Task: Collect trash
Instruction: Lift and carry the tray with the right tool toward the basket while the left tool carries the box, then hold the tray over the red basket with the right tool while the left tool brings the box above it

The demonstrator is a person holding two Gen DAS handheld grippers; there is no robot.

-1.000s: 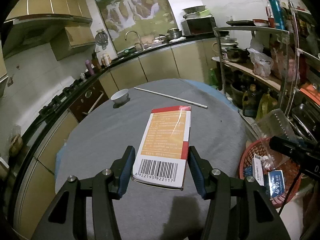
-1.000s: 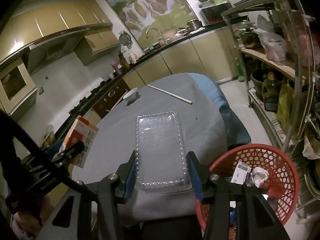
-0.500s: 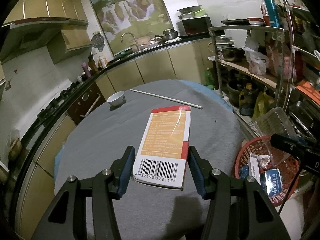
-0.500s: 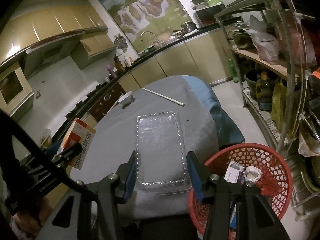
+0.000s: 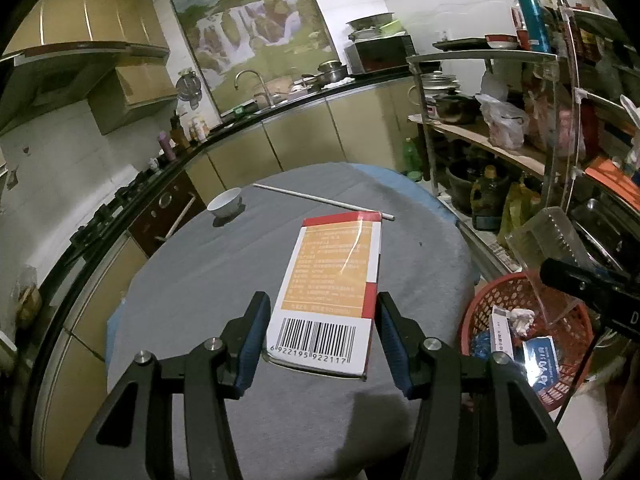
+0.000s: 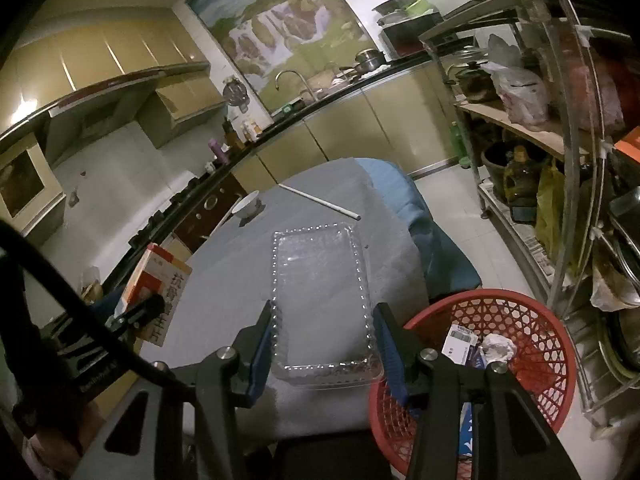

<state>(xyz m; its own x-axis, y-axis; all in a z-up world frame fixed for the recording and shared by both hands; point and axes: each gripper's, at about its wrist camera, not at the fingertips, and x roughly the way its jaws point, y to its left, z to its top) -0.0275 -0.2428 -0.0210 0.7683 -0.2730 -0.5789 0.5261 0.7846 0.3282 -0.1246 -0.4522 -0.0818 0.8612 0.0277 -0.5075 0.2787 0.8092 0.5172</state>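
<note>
You're in a dim kitchen, curved beige cabinets (image 5: 304, 140) and a sink faucet (image 5: 250, 80) straight ahead under a big waterfall mural (image 5: 248, 28), cluttered metal shelving (image 6: 560, 128) off to your right, pale tiled floor (image 6: 472, 240) below.

Most of the grey table (image 5: 208, 280) is left bare; its far part is occupied by a white bowl (image 5: 225, 203) and a thin white rod (image 5: 320, 200); the floor right of it is taken by the red basket (image 6: 532, 320) and a cluttered shelf rack (image 6: 568, 152).
</note>
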